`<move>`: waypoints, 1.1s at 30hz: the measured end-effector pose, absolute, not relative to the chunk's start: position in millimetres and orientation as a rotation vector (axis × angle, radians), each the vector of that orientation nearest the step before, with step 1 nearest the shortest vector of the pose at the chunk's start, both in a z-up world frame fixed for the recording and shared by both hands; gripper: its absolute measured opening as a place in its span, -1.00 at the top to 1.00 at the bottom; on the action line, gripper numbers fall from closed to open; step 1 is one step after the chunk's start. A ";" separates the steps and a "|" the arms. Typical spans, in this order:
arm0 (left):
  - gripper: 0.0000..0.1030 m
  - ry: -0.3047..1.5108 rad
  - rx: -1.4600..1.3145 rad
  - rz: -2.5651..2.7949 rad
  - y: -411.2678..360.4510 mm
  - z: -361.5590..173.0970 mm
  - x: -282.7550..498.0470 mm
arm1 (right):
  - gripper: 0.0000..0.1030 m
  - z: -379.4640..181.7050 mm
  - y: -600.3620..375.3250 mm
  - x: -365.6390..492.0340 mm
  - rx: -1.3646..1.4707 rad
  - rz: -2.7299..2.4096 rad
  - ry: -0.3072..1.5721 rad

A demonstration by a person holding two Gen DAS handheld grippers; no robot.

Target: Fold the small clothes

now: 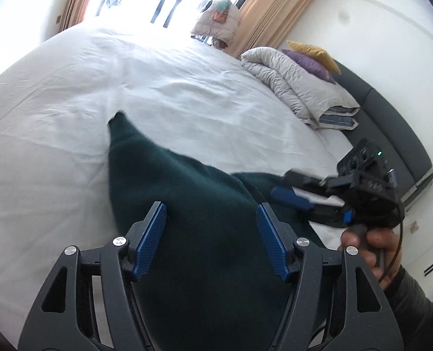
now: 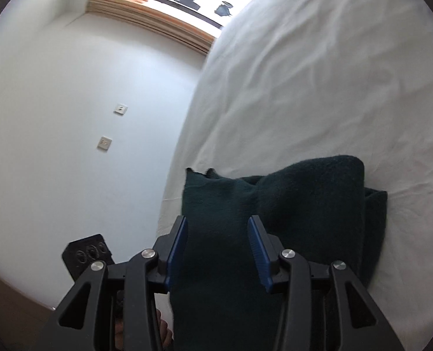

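A dark green knitted garment (image 1: 187, 204) lies on the white bed sheet (image 1: 99, 87), partly folded. My left gripper (image 1: 210, 213) is open just above it, blue pads on either side of the cloth. In the right wrist view the garment (image 2: 289, 204) shows a rolled fold at its far end. My right gripper (image 2: 217, 228) is open over the garment, jaws wide apart. The right gripper also shows in the left wrist view (image 1: 298, 187), held by a hand at the garment's right edge.
A folded grey quilt (image 1: 298, 84) with purple and yellow cushions lies at the bed's far right by a dark headboard (image 1: 397, 128). A window with curtains is beyond the bed. A white wall (image 2: 70, 117) with sockets runs along the bed's edge.
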State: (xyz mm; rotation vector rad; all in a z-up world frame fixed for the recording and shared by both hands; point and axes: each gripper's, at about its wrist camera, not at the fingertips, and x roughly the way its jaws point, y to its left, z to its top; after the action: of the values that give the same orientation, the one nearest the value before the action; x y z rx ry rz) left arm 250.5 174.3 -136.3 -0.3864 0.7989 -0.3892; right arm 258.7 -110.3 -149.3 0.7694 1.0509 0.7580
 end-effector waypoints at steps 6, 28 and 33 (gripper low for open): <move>-0.22 0.841 -0.387 -0.381 173.9 -157.8 288.8 | 0.64 -194.7 -141.9 277.0 0.952 0.710 1.065; -0.22 0.751 -0.406 -0.322 189.7 -168.0 274.8 | 0.10 -131.4 -131.1 188.0 0.774 0.777 0.947; -0.22 0.772 -0.288 -0.275 176.3 -169.7 263.5 | 0.12 -156.6 -114.1 168.4 0.752 0.776 0.998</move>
State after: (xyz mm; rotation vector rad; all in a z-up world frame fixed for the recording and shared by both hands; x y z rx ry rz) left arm 263.5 176.3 -169.7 -0.2877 0.7722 -0.2753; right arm 168.4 -114.1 -156.6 0.7522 0.9979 0.7764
